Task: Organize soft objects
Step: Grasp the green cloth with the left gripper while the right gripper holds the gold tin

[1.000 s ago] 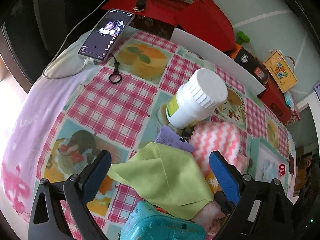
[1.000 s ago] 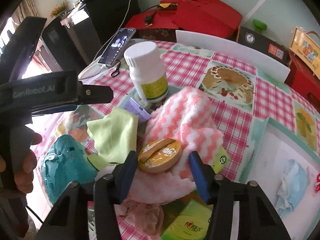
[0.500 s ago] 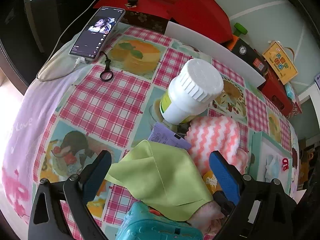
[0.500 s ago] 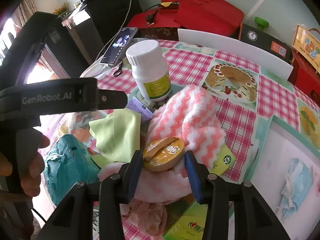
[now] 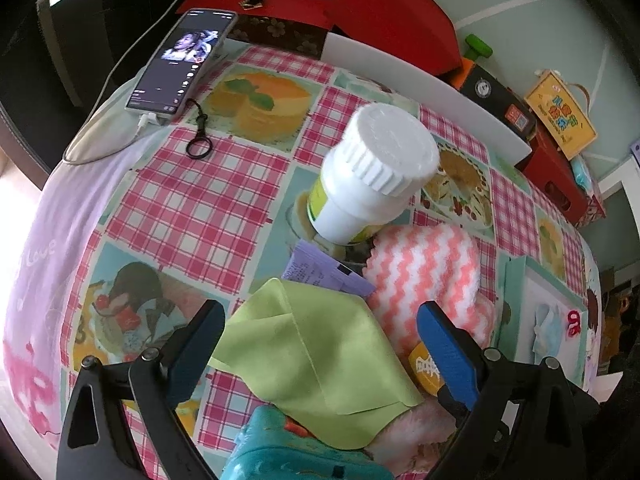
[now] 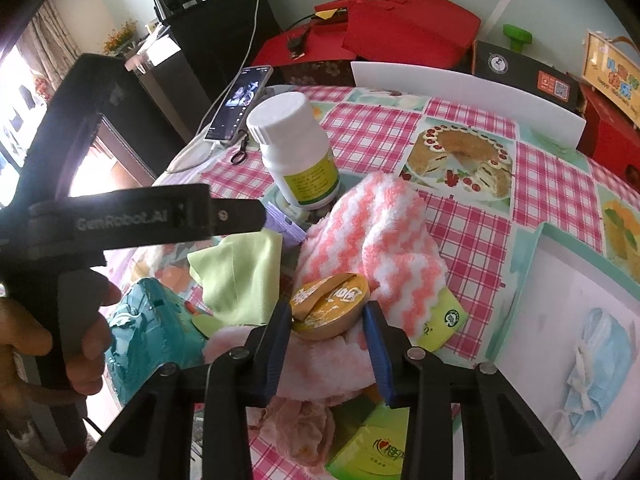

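Observation:
A pink-and-white zigzag towel point(image 6: 380, 232) lies in the pile on the checked tablecloth; it also shows in the left wrist view point(image 5: 424, 268). A round yellow tin point(image 6: 330, 306) rests on it. My right gripper point(image 6: 326, 322) is shut on the tin, one pad on each side. A green cloth point(image 5: 316, 356) lies beside the towel, also in the right wrist view point(image 6: 244, 276). My left gripper point(image 5: 320, 340) is open and hovers over the green cloth without touching it. A pale pink fluffy cloth point(image 6: 320, 368) lies under the tin.
A white pill bottle point(image 5: 368, 176) stands behind the towel. A teal plastic toy point(image 6: 148, 328), a purple packet point(image 5: 324, 272), green packets point(image 6: 376, 448), a phone point(image 5: 180, 64), a white board point(image 6: 464, 92), red boxes point(image 6: 400, 28) and a blue face mask point(image 6: 600, 352) lie around.
My right gripper has closed from open onto the yellow tin. The left gripper has shifted forward slightly over the green cloth, still open.

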`<state>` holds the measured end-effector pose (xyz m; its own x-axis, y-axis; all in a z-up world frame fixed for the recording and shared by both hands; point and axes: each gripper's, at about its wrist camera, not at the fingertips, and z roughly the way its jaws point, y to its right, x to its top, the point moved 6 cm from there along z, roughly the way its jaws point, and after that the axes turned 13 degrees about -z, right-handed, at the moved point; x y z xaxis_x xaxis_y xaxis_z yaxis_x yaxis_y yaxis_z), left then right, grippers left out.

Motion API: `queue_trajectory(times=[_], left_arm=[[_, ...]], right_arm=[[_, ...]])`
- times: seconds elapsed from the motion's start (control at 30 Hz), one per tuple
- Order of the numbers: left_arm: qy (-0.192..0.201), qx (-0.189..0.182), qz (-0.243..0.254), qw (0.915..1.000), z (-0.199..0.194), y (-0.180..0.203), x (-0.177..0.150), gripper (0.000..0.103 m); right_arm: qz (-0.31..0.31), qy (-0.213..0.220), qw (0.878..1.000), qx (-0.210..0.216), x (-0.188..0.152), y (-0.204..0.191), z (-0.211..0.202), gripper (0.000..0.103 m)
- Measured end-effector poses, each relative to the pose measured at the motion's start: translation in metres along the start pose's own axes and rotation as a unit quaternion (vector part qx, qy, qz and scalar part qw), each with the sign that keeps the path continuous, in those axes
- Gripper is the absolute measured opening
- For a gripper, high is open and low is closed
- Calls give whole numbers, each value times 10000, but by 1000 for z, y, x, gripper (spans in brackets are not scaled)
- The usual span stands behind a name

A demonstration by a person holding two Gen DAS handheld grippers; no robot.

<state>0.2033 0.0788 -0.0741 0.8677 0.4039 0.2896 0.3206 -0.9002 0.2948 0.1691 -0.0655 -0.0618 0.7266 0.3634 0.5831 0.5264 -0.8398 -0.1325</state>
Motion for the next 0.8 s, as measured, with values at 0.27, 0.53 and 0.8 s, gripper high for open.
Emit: queue_trajectory(times=[0.27, 0.53, 0.8], left_arm=[[-100, 300, 320, 9990, 13, 15, -7, 88], [-178, 751, 499, 9958, 25, 19, -12, 70], [-253, 921, 703, 9929, 29, 29, -17, 67]], right_arm=[[55, 109, 9999, 34, 0, 6, -11, 27], [93, 38, 9999, 43, -3, 12, -11, 27], [90, 61, 9999, 63, -3, 12, -14, 27]])
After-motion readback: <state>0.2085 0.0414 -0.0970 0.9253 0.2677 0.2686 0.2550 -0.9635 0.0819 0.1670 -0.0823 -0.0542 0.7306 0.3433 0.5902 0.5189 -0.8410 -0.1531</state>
